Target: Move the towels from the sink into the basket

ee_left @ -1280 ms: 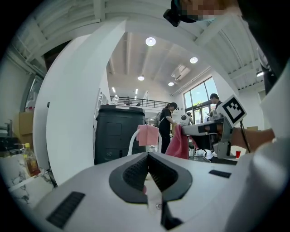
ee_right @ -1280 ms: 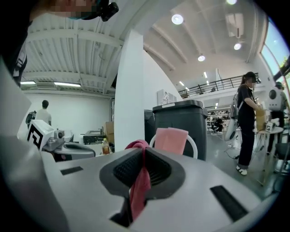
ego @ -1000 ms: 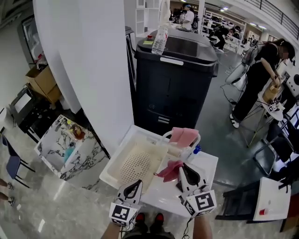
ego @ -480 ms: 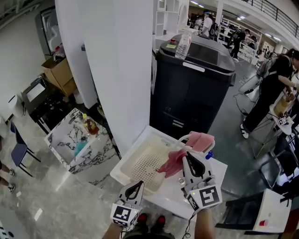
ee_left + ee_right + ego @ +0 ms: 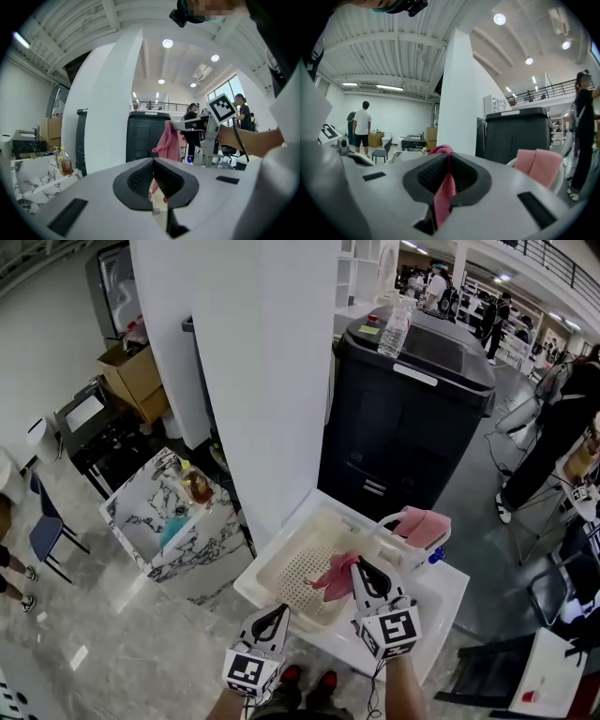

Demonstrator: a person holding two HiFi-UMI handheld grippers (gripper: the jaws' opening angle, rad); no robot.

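Note:
A pink towel (image 5: 333,579) hangs over the right part of the cream sink (image 5: 281,563), and my right gripper (image 5: 357,565) is shut on it. From the right gripper view the towel (image 5: 445,187) shows pinched between the jaws. A second pink towel (image 5: 422,524) lies over the rim of the white basket (image 5: 392,523), just right of the sink. My left gripper (image 5: 277,609) sits at the sink's near edge, shut and holding nothing. The left gripper view shows the hanging towel (image 5: 168,140) ahead of that gripper's own shut jaws.
The sink and basket stand on a white table (image 5: 441,589). A tall black bin (image 5: 412,418) with a water bottle (image 5: 395,327) on top stands behind it. A white pillar (image 5: 253,381) and a marble-patterned cabinet (image 5: 150,526) are to the left. People stand at the far right.
My right gripper has lifted the pink towel off the table by the sink and now holds it over the sink's right part. My left gripper has hardly moved. The head view has swung round.

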